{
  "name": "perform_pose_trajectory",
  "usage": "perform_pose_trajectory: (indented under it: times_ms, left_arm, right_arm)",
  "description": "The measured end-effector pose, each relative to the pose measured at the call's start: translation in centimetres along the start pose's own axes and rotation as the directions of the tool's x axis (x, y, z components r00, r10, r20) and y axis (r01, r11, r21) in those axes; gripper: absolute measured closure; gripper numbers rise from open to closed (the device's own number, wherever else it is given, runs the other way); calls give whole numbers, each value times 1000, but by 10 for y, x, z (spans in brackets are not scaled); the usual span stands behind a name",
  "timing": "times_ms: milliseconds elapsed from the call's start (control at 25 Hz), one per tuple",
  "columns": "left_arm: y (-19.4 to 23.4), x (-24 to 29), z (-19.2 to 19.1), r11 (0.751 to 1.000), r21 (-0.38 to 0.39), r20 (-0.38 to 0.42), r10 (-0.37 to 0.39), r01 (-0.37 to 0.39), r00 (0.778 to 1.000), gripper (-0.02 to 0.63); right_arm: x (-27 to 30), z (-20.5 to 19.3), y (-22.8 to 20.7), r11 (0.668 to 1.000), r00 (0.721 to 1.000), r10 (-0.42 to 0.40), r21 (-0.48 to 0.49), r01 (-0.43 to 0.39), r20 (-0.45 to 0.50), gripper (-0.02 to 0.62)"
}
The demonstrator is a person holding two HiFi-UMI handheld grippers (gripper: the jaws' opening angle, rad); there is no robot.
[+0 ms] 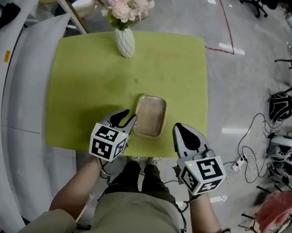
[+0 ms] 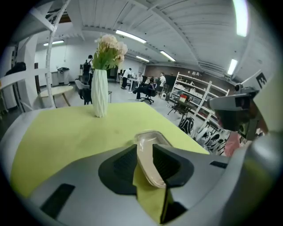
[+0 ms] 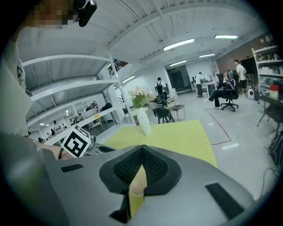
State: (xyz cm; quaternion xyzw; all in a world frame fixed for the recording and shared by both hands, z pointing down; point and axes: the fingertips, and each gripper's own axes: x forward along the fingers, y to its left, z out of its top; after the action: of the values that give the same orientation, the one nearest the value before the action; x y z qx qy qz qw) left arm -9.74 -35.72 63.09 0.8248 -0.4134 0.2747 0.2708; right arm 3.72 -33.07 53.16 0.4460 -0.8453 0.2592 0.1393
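Grasping seems the step in hand: the left tongs [image 1: 127, 118] pinch the near-left rim of the beige tray [image 1: 151, 114] at the green bench's [image 1: 86, 85] near edge, the right tongs [image 1: 181, 130] hover closed and empty, and any lift would call for keeping the tray level.

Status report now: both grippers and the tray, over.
Left gripper shut on beige tray rim. Right gripper shut, empty, beside tray. Flower vase far back, not in the way.

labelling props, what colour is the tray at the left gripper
Beige: the tray shows best in the head view.
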Motion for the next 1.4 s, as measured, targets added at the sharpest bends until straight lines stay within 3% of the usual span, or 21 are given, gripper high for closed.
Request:
perform_pose_trajectory:
  times_ms: [400, 640, 1000, 1240, 1400]
  left_arm:
    - [4, 33, -50, 991, -125, -103, -61, 48, 993, 480]
    - [1, 36, -54, 984, -173, -110, -63, 43, 992, 536]
    - [4, 18, -33, 974, -227, -18, -19, 14, 1000, 571]
    - [-4, -22, 14, 978, -207, 92, -7, 26, 996, 572]
    - [-12, -55, 56, 987, -151, 193, -21, 50, 981, 571]
  right_arm:
    - [14, -31, -14, 998, 999, -13, 56, 15, -36, 590]
    - [10, -36, -15, 998, 999, -15, 68, 18, -42, 589]
    - [-9, -27, -10, 998, 1000, -17, 53, 18, -19, 589]
    - [-32, -2, 0, 999, 999, -22, 33, 21, 31, 589]
    - [-47, 31, 7, 999, 994, -29, 22, 27, 105, 589]
